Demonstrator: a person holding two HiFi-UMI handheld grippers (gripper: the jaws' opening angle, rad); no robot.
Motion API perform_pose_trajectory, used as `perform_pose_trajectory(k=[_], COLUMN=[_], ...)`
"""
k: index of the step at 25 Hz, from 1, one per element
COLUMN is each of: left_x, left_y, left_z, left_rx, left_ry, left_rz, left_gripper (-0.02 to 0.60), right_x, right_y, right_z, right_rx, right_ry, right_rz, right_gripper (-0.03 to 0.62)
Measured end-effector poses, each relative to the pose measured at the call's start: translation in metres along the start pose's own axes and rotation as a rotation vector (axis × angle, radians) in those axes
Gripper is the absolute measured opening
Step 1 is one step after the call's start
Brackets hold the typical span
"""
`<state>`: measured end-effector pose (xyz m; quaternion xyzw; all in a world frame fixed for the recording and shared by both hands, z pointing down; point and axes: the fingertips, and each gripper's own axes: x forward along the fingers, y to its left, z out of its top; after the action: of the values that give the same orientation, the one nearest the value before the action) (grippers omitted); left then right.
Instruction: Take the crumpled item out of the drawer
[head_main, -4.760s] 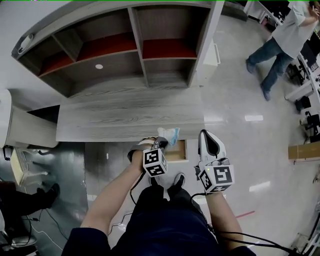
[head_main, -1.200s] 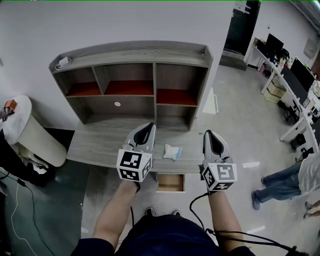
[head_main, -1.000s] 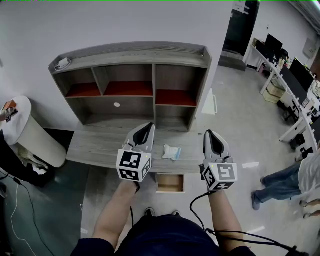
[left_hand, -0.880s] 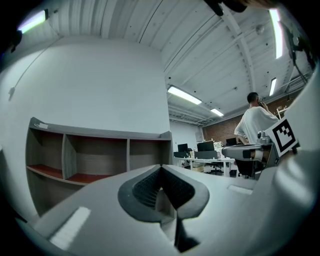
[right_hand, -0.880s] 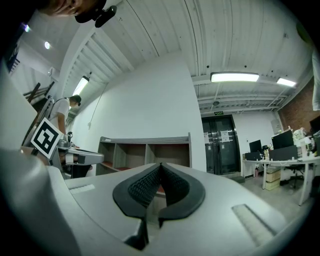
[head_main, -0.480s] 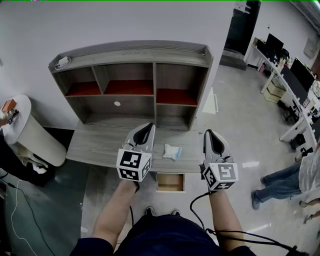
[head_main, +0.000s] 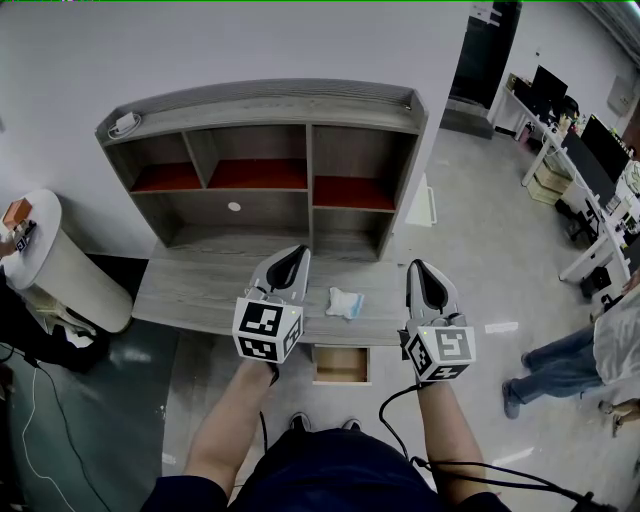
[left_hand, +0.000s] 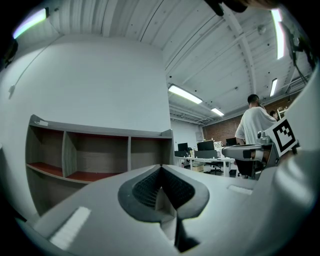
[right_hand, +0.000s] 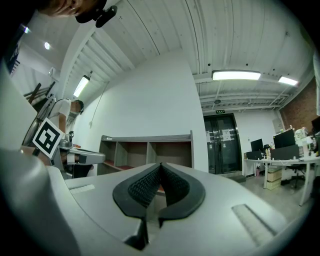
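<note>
The crumpled item (head_main: 345, 302) lies on the surface (head_main: 200, 292), at 12 o'clock from the open drawer (head_main: 341, 367). The job looks done. The left gripper (head_main: 289, 265) and right gripper (head_main: 424, 280) have their jaws clenched on nothing.

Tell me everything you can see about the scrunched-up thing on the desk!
The crumpled item is a small, soft-looking wad, mostly white with pale blue patches. It may be cloth or paper, but it is too small to tell. It lies loose on the grey wooden desk near the front edge, just beyond the open drawer, so it is out of the drawer. It sits between the left gripper and right gripper. Neither touches it; both are shut and empty.
</note>
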<state>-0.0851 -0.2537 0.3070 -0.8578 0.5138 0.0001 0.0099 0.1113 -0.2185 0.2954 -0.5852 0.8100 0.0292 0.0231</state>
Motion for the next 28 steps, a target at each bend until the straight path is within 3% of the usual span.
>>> perform_pose_trajectory(k=[28], left_x=[0.0055], left_y=[0.0091], left_z=[-0.0084], left_rx=[-0.013], left_ry=[0.008], left_rz=[-0.007], left_gripper=[0.005], right_x=[0.0055], right_y=[0.0031], right_z=[-0.0034], right_rx=[-0.011], right_ry=[0.009], right_rz=[-0.016], right_gripper=[0.006])
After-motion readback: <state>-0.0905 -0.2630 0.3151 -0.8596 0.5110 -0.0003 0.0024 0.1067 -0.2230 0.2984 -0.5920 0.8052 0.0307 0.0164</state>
